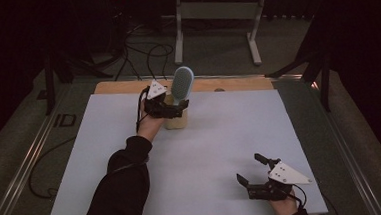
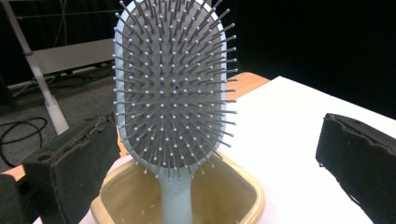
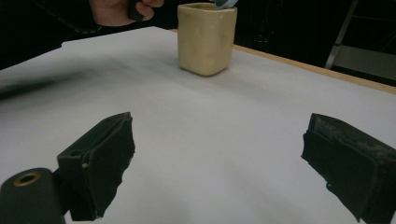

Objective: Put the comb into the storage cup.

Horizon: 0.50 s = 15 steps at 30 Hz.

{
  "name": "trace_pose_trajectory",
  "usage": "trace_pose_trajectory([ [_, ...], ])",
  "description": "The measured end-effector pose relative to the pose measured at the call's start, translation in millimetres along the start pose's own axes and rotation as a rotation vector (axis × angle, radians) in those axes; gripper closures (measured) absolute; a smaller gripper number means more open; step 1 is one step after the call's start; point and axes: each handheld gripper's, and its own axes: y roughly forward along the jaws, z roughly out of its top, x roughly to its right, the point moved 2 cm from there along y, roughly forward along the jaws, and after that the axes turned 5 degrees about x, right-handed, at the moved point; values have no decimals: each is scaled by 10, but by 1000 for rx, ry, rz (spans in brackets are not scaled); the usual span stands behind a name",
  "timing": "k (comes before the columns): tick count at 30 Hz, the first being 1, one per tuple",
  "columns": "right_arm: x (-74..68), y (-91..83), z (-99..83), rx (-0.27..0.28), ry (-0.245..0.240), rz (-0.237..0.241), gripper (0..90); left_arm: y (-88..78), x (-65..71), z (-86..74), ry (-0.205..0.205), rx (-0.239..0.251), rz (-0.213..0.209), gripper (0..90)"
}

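Across a wooden table [image 1: 237, 83] lay a smooth white sheet [image 1: 206, 151] in a dark room. At its far side, a square cream cup [image 1: 176, 120] held a pale-blue bristled hairbrush [image 1: 182, 84] upright between the left gripper's [image 1: 176, 107] released jaws. Near right, the right gripper [image 1: 250, 170] gaped empty over bare sheet.

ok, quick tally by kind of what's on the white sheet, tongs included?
Hairbrush: 1, light blue, standing handle-down in the cup
Cup: 1, cream, squarish
Tongs: 2, left tongs open around the brush handle, right tongs open over bare sheet
Total: 4
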Motion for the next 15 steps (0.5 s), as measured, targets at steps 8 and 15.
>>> trace_pose_trajectory([
  [8, 3, -3, 2, 1, 3, -2, 87, -46, -8, 62, -4, -13, -20, 0],
  [15, 6, -4, 1, 2, 5, -4, 87, -98, -16, 97, -12, -31, -60, 0],
])
